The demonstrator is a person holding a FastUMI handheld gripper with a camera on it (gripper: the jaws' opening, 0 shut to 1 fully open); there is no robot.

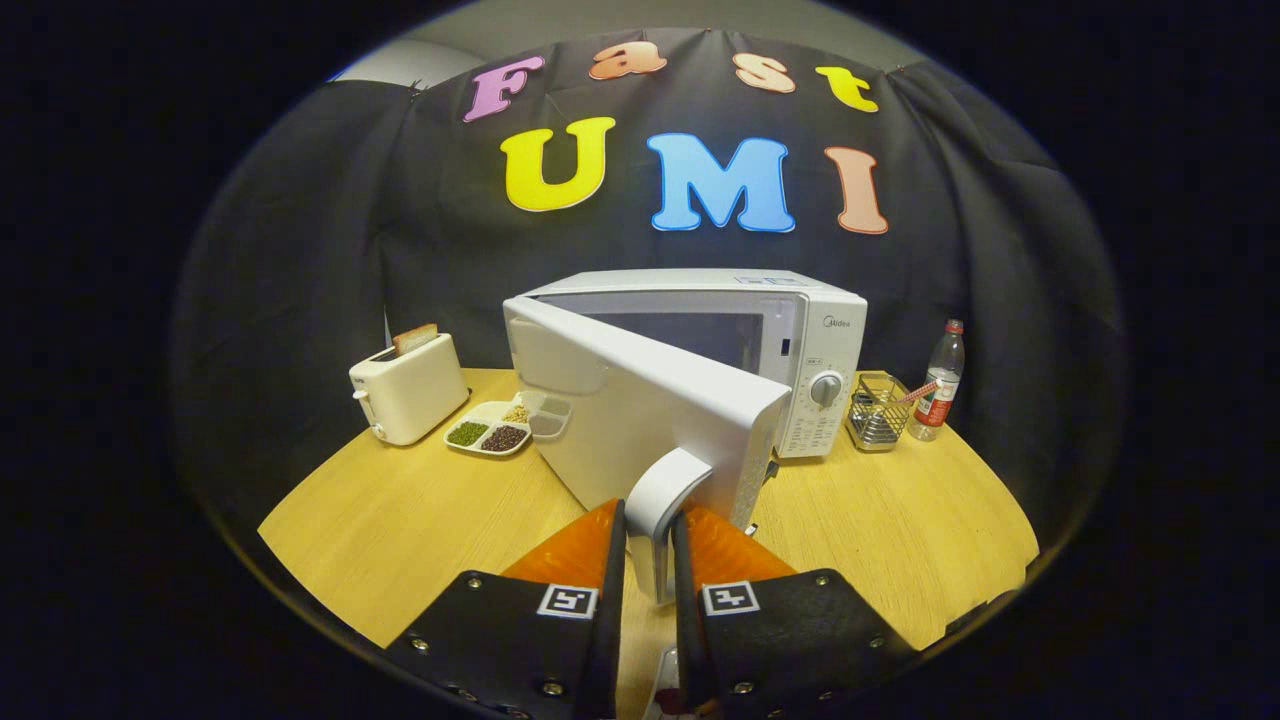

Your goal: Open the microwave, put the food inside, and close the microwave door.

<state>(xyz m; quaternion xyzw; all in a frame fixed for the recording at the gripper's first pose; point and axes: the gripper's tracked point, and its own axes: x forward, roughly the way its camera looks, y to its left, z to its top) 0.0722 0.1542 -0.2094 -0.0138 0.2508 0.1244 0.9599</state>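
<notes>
A: Nearest first. What has the tool (648, 530) got?

B: The door handle (662, 500). It is a white bar that stands upright between the two fingers, and both press on its sides, so the tool is nearly closed around it.

A: And the door (640, 400)?

B: It is swung well out from the microwave (800, 340), hinged on the left, with its free edge and handle pointing at the tool. The cavity behind it is partly in sight, but I cannot tell what is inside.

A: Any food on the bench (400, 520)?

B: To the left of the door lies a white tray (495, 427) with sections holding green, dark and pale grains. Beyond it stands a cream toaster (408, 398) with a slice of bread (415, 338) sticking up from a slot.

A: Any writing?

B: Each finger carries a square black-and-white marker. The microwave front has a small grey logo above its dial (826, 389); it is too small to read with certainty.

A: And to the right?

B: Beside the microwave stands a wire basket (877, 412), and just past that a clear bottle (940, 382) with a red cap and a red label whose text is not legible.
</notes>
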